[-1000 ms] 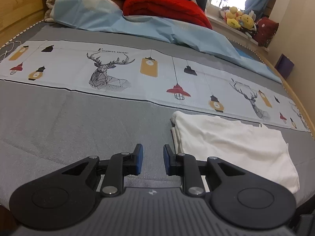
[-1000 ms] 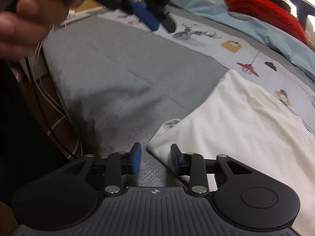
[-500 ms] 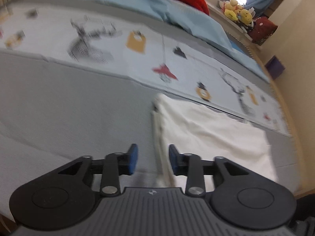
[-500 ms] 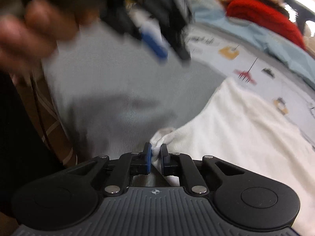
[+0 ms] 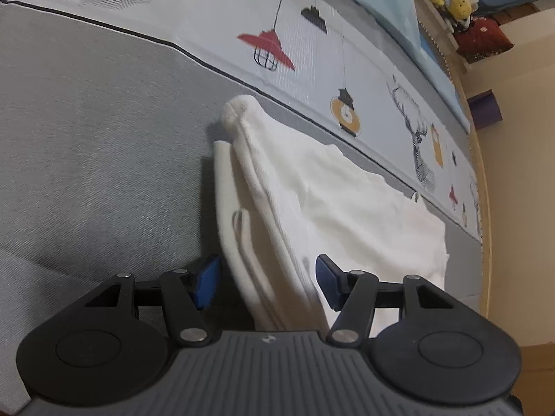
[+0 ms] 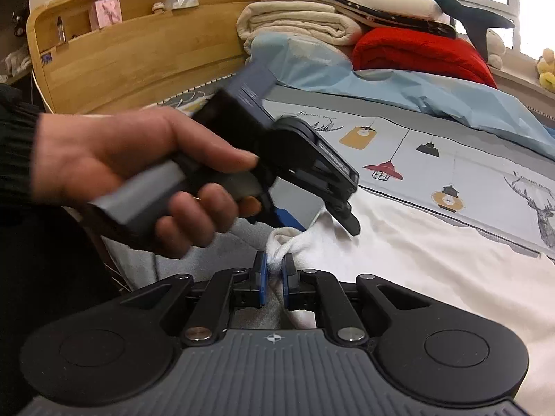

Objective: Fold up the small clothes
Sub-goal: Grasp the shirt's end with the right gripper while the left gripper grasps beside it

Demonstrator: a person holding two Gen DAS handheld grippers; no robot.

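Take the white garment (image 5: 347, 208) as your landmark: it lies flat on the grey bed cover (image 5: 86, 145), just short of the printed lamp-and-deer band (image 5: 312, 45).

Your left tongs (image 5: 265, 279) sit at the garment's near left corner, released and spread wide. The bunched, layered edge runs straight up between the two blue pads (image 5: 206, 279) and away from you. That edge is the long axis to mind: it points forward from the left tongs, and the broad body of cloth spreads off to its right. From the right wrist view, your left hand (image 6: 131, 176) holds those tongs tilted down over the same corner, pads apart, nothing pinched yet.

Your right tongs (image 6: 274, 279) are clenched on a twisted knot of the garment's corner (image 6: 281, 246), just beside where the left tongs hover. The rest of the cloth stretches away to the right of that grip.

So both tongs crowd one end, and I judge the left is the one that must close on the edge running between its pads.
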